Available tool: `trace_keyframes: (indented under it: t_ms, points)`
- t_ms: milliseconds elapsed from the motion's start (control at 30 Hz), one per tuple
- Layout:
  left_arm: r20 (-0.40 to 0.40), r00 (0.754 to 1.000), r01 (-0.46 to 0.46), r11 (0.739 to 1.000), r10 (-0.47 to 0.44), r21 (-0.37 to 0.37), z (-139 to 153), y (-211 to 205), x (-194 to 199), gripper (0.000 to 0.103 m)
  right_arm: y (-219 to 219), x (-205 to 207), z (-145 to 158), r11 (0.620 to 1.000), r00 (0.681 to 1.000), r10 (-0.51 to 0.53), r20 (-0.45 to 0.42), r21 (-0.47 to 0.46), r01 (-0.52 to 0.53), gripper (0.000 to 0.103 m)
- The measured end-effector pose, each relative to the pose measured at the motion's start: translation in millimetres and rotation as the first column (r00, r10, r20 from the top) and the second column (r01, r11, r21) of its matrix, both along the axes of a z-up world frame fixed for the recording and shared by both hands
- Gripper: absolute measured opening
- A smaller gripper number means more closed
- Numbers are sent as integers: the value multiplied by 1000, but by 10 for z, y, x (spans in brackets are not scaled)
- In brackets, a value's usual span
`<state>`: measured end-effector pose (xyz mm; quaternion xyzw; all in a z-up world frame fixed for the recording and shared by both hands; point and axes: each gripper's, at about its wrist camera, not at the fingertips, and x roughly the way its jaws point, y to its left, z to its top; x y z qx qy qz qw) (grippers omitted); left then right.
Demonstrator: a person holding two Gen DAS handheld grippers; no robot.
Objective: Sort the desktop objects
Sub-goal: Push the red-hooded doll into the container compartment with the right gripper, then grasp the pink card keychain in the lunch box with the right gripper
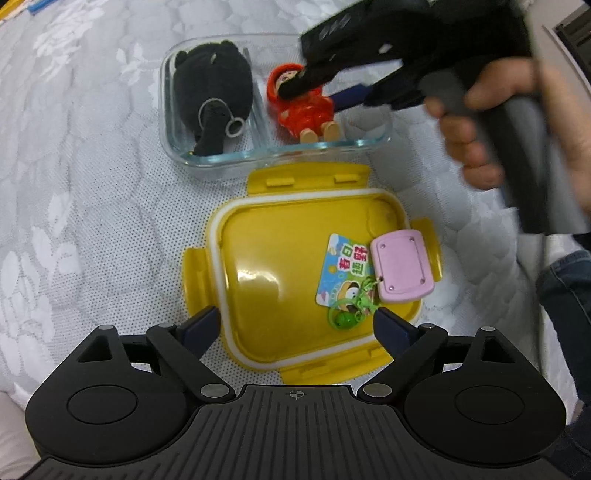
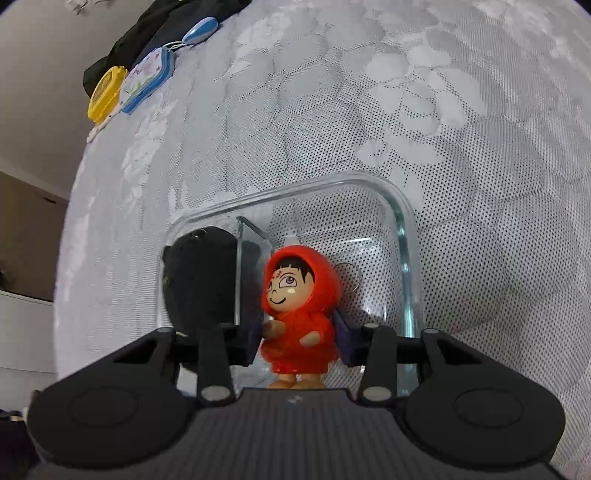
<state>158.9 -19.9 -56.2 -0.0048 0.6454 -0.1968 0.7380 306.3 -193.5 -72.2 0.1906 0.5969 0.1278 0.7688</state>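
Observation:
A clear glass container (image 1: 280, 151) with a divider stands on the lace cloth. A black plush toy (image 1: 214, 85) fills its left compartment. In the right compartment lies a red-hooded doll (image 1: 306, 110) (image 2: 299, 295). My right gripper (image 2: 299, 332) reaches into that compartment with its pads close on either side of the doll's body; I see no firm squeeze. Nearer to me lies a yellow lid (image 1: 280, 258), inside up, bearing a printed card (image 1: 343, 269), a pink flat case (image 1: 400, 264) and a green charm (image 1: 343, 317). My left gripper (image 1: 297, 315) hangs wide open over the lid's near edge, holding nothing.
A person's hand (image 1: 498, 122) holds the right gripper's handle above the container's right end. Far off on the cloth lie a small yellow box (image 2: 105, 88), a blue-rimmed case (image 2: 147, 79), a blue-and-white object (image 2: 201, 29) and dark fabric (image 2: 147, 33).

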Motion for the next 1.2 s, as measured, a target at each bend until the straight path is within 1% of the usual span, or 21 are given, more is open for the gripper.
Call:
trace_keyframes:
  t_ms: [33,100,200,267,333,400,467,533,600,700,767,867,933,1033,1133,1200]
  points:
    - [-5,1000,5,1000,-5,4,-16,-28,0,93,-36,-7,44,1000,1000,-4,2,11,4,45]
    - [-9,1000,19,1000,-19,12,-39,-104,-8,93,-134,-65,212,1000,999,2,48,15,-3,45]
    - [14,999,51,998,-52,38,-36,-227,-34,94,-272,-191,494,999,992,31,119,-19,-29,45]
    - [39,997,71,996,-73,62,-24,-280,-54,94,-363,-289,610,997,987,81,137,-17,-79,53]
    - [60,994,85,993,-90,83,-20,-325,-70,94,-475,-423,655,993,985,121,124,-6,-121,70]
    - [60,994,87,992,-93,92,-17,-349,-73,94,-564,-571,643,989,985,145,97,-4,-145,76]
    - [50,994,92,992,-97,91,-39,-370,-71,94,-639,-743,604,986,982,166,86,-29,-164,76]
    - [46,993,101,990,-106,93,-64,-407,-65,94,-606,-872,539,975,974,209,85,-92,-201,76]
    - [47,991,117,988,-122,98,-77,-444,-68,94,-526,-978,486,948,954,289,82,-166,-273,75]
    - [49,990,128,987,-134,101,-87,-468,-68,95,-363,-1094,462,895,911,406,73,-232,-381,74]
    - [42,990,127,987,-132,101,-91,-459,-65,95,-290,-1099,479,881,898,436,60,-229,-413,73]
    - [38,992,118,988,-122,105,-94,-428,-55,96,-219,-1054,470,885,906,423,15,-223,-410,71]
    - [40,992,111,988,-116,109,-75,-399,-56,96,-213,-1037,451,887,913,407,-32,-226,-404,66]
    - [45,993,107,988,-113,114,-15,-352,-62,97,-194,-1079,445,871,906,421,-39,-261,-416,66]
    - [49,994,87,990,-93,111,44,-270,-43,97,-153,-1108,379,866,899,432,-74,-242,-437,67]
    - [56,997,53,994,-59,97,101,-172,-17,98,-140,-1100,319,884,905,414,-103,-191,-426,69]
